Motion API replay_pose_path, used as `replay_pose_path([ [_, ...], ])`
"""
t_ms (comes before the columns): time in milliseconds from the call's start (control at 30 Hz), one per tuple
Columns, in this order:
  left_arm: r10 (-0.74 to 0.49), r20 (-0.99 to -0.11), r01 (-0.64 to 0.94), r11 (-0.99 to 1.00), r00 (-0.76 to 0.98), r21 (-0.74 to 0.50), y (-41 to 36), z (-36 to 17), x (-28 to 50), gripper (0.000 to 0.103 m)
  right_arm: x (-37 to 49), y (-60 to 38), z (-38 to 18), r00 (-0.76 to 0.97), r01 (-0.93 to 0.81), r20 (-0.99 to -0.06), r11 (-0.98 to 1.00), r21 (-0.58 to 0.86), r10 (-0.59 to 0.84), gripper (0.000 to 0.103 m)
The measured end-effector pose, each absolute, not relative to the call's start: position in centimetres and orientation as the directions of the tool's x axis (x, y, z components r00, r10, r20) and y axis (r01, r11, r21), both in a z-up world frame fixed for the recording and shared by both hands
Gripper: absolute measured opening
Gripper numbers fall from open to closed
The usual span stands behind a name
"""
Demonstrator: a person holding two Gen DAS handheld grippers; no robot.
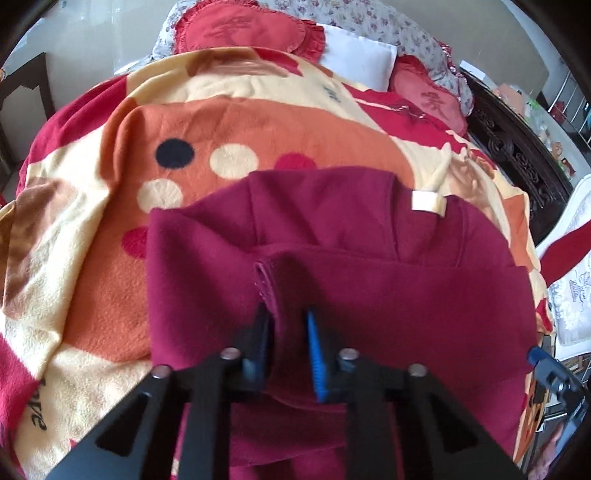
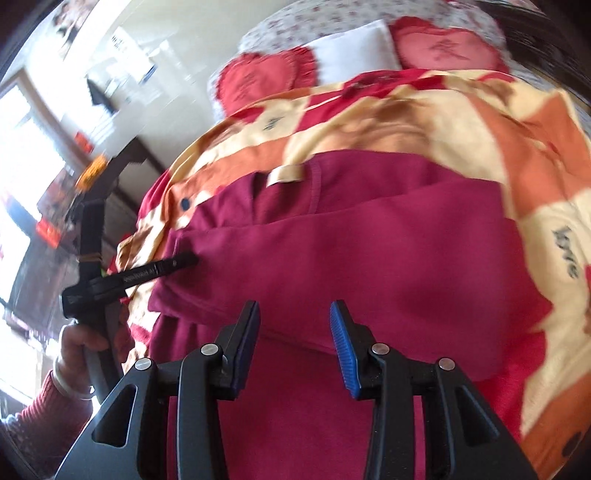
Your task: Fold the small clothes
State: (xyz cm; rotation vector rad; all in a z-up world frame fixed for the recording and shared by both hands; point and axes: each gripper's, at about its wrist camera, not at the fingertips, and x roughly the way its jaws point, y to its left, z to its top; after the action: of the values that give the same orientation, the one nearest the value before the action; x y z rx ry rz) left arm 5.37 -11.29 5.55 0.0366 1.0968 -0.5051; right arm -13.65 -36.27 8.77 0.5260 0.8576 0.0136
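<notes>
a dark red garment [image 1: 369,280] is spread on a bed, over a blanket [image 1: 92,229] patterned in orange, cream and red that covers the bed. the garment is partly folded: a layer is doubled over toward the near edge of the bed, and a white neck label [image 1: 425,201] is seen at its far side.

the left tongs [image 1: 286,321] are closed on a hemmed fold of the garment, which is pinched between the black finger and the blue ribbed pad. in the right wrist view the same tongs [image 2: 190,258] are seen entering the garment's left edge, gripped by a hand [image 2: 83,345] in a red knitted sleeve.

the right tongs [image 2: 293,314] are held wide apart just above the garment's near part, with cloth seen between the fingers but not clamped (the view is motion-blurred).

heart-shaped red cushions [image 1: 243,31] and a white pillow [image 1: 354,55] are set at the far end of the bed.
</notes>
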Motion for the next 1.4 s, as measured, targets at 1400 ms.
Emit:
replay_pose_path([
  [1400, -0.227, -0.842, 0.348, 0.936, 0.489, -0.050, -8.5, 5.9, 2.9, 0.047, -14.1, -41.0, 8.9, 0.647, 0.319, -0.762, 0.894, 0.314, 0.037, 0.005],
])
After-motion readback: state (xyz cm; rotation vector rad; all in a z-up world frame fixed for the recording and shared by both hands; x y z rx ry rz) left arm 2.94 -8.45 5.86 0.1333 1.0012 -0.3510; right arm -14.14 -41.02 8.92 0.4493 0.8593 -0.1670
